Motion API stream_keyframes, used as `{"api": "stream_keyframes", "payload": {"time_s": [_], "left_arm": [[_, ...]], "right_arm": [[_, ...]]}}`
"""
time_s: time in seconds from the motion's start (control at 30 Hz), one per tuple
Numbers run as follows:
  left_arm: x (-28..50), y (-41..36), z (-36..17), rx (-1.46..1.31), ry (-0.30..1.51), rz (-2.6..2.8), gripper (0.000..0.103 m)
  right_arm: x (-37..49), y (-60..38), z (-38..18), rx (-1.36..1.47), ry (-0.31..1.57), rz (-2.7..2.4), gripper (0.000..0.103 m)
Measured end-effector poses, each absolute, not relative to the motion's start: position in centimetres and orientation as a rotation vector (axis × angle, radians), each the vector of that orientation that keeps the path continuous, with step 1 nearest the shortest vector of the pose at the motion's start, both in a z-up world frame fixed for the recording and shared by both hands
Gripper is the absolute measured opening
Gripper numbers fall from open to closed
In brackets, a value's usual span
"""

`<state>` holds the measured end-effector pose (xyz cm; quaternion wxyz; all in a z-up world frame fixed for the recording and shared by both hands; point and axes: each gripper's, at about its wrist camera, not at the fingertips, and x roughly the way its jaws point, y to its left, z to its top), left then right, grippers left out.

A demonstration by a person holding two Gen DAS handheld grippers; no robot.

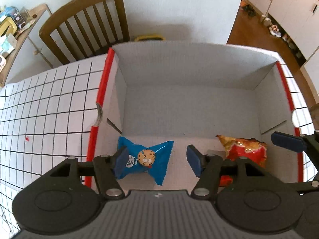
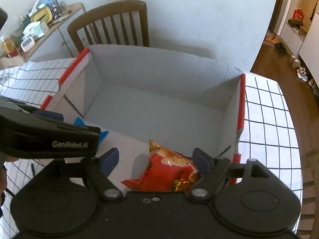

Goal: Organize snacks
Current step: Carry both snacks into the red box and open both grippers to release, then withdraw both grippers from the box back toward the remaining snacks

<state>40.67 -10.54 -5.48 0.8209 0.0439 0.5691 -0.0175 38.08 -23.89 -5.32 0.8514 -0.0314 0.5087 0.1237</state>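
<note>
Risks: left tongs [image 1: 157, 159] stand released, fingers spread over the blue cookie packet [image 1: 144, 158], which lies on the box floor at the near left corner. A careless lift could snag the packet's crimped end and drag it back out. Right tongs [image 2: 156, 160] are also released, above the red chip bag [image 2: 169, 171], which lies at the near right corner and leans toward the wall. The two tools sit close together, so a collision between them seems likely if both withdraw at once.

Count:
- cardboard box [image 1: 179, 63] with red rim, on the checked counter [image 1: 39, 103]: one
- blue cookie packet: one
- red chip bag: one
- tongs: two
- wooden chair [image 1: 85, 23]: one
</note>
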Motion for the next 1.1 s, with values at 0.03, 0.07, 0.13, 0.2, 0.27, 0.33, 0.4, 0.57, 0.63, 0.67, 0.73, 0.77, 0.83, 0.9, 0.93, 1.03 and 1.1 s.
{"api": "stream_keyframes", "payload": {"time_s": [0.03, 0.07, 0.13, 0.2, 0.27, 0.33, 0.4, 0.57, 0.63, 0.67, 0.73, 0.77, 0.83, 0.9, 0.93, 1.03, 1.1], "left_arm": [[40.4, -10.4, -5.0, 0.091, 1.204, -0.04, 0.063], [40.0, -10.3, -4.4, 0.089, 1.194, -0.044, 0.063], [39.4, -10.2, -3.3, 0.087, 1.171, -0.056, 0.063], [38.9, -9.8, -2.2, 0.083, 1.151, -0.063, 0.063], [38.0, -9.8, -1.1, 0.077, 1.131, -0.07, 0.063], [37.2, -9.6, 0.0, 0.071, 1.111, -0.079, 0.063], [36.4, -9.4, 1.0, 0.063, 1.093, -0.084, 0.063], [33.7, -9.0, 3.5, 0.052, 1.039, -0.107, 0.063], [32.7, -8.8, 4.2, 0.048, 1.024, -0.114, 0.063], [32.1, -8.6, 4.6, 0.042, 1.016, -0.116, 0.063], [31.1, -8.2, 5.2, 0.03, 1.002, -0.125, 0.063], [30.5, -8.0, 5.5, 0.027, 0.996, -0.127, 0.063], [29.4, -7.6, 5.9, 0.026, 0.982, -0.132, 0.063], [28.2, -7.2, 6.1, 0.021, 0.972, -0.134, 0.063], [27.6, -7.0, 6.2, 0.018, 0.966, -0.136, 0.063], [25.9, -6.5, 6.5, 0.01, 0.951, -0.147, 0.063], [24.5, -6.1, 6.5, 0.004, 0.943, -0.151, 0.066]], "right_arm": [[37.9, -24.0, -5.0, -0.062, 1.064, 0.263, 0.082], [37.6, -24.2, -4.5, -0.055, 1.057, 0.264, 0.083], [37.2, -24.6, -3.8, -0.035, 1.041, 0.27, 0.083], [36.5, -25.0, -2.8, -0.022, 1.023, 0.275, 0.085], [35.8, -25.3, -1.9, -0.011, 1.005, 0.278, 0.086], [35.2, -25.4, -1.0, -0.001, 0.99, 0.281, 0.086], [34.6, -25.4, -0.1, 0.007, 0.971, 0.286, 0.087], [32.6, -24.8, 2.0, 0.024, 0.924, 0.302, 0.089], [31.6, -25.0, 2.7, 0.03, 0.908, 0.311, 0.09], [31.1, -25.0, 3.1, 0.032, 0.9, 0.314, 0.09], [30.2, -25.0, 3.7, 0.039, 0.885, 0.318, 0.091], [29.7, -25.0, 4.0, 0.044, 0.878, 0.32, 0.091], [28.7, -25.0, 4.5, 0.047, 0.864, 0.324, 0.093], [27.7, -25.0, 4.9, 0.052, 0.85, 0.324, 0.095], [27.2, -24.9, 5.1, 0.053, 0.846, 0.323, 0.095], [25.7, -24.8, 5.4, 0.061, 0.839, 0.337, 0.095], [24.7, -24.6, 5.6, 0.058, 0.829, 0.349, 0.096]]}}
